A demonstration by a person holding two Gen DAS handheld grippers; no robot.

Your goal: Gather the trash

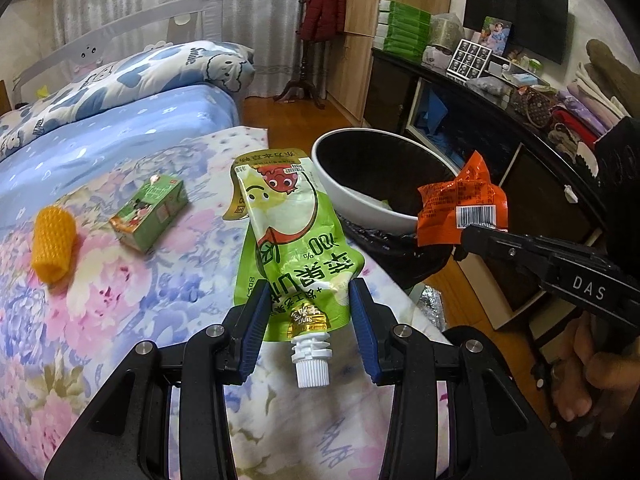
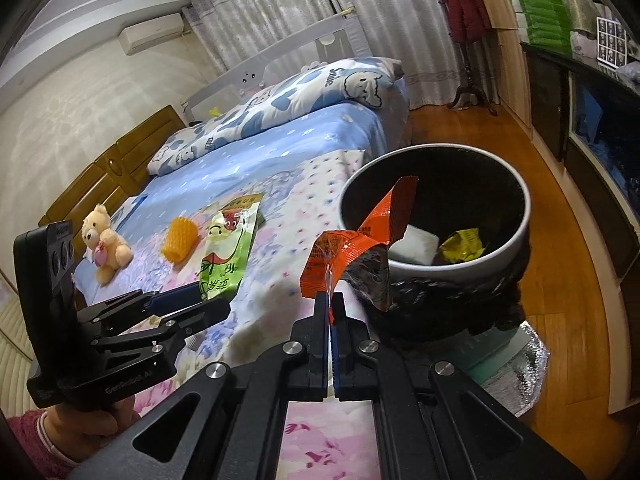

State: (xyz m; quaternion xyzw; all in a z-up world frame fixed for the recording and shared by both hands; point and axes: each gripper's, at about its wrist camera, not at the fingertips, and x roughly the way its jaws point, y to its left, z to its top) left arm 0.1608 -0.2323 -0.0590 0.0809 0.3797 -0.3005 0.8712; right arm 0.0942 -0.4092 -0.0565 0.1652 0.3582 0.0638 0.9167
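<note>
Trash bin (image 2: 516, 248): round, white-rimmed and lined with a black bag, it stands on the wooden floor right against the edge of the bed (image 1: 120, 152); a yellow wrapper (image 2: 464, 245) and a white piece lie inside.
Left tongs (image 1: 310, 308): blue pads clamped on either side of a green drink pouch (image 1: 292, 236), near its lower end; the white spout cap hangs below the pads.
Green drink pouch: held up over the flowered bedspread, its top end near the bin's rim.
Right tongs (image 2: 331, 312): closed together on the corner of an orange snack wrapper (image 2: 352, 252).
Orange snack wrapper: torn open and crumpled, held up at the near rim of the bin, its barcode visible from the left wrist view.
Still on the bed: a small green carton (image 1: 150, 214) lying on its side and, beside it, a yellow foam net sleeve (image 1: 54, 244).
Farther back: a cream teddy bear (image 2: 105, 244) sitting on the blue sheet.
Hands: one grips each tool handle; a pink sleeve shows at the left wrist.
</note>
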